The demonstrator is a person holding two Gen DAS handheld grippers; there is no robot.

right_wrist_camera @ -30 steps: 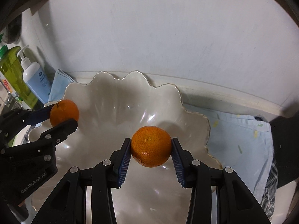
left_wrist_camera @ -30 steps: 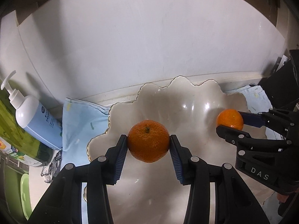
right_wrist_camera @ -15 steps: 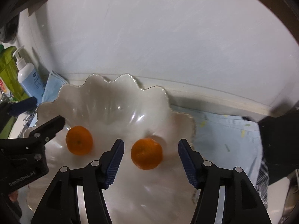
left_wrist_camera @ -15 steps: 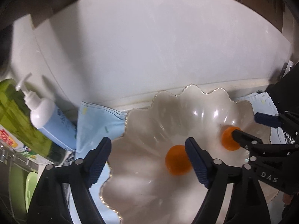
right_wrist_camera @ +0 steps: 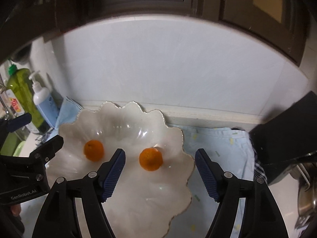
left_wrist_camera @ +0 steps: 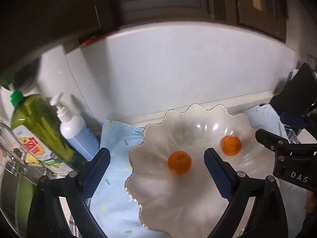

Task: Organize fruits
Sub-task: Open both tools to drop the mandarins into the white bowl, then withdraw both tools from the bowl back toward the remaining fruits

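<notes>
From my left wrist, two small round oranges lie apart in the scalloped white bowl (left_wrist_camera: 198, 198): the left orange (left_wrist_camera: 179, 162) near the middle, the right orange (left_wrist_camera: 231, 145) nearer the far-right rim. My left gripper (left_wrist_camera: 156, 165) has just been opening and now stands spread wide — nothing pinched, its pads well clear of the fruit. A green bottle (left_wrist_camera: 37, 130) and a pump bottle (left_wrist_camera: 76, 131) stand to the left.

From my right wrist, the same two oranges (right_wrist_camera: 93, 150) (right_wrist_camera: 150, 158) rest in the bowl on a light blue cloth (right_wrist_camera: 220, 144). My right gripper (right_wrist_camera: 160, 168) has also just been opening — spread, empty, above the right orange.
</notes>
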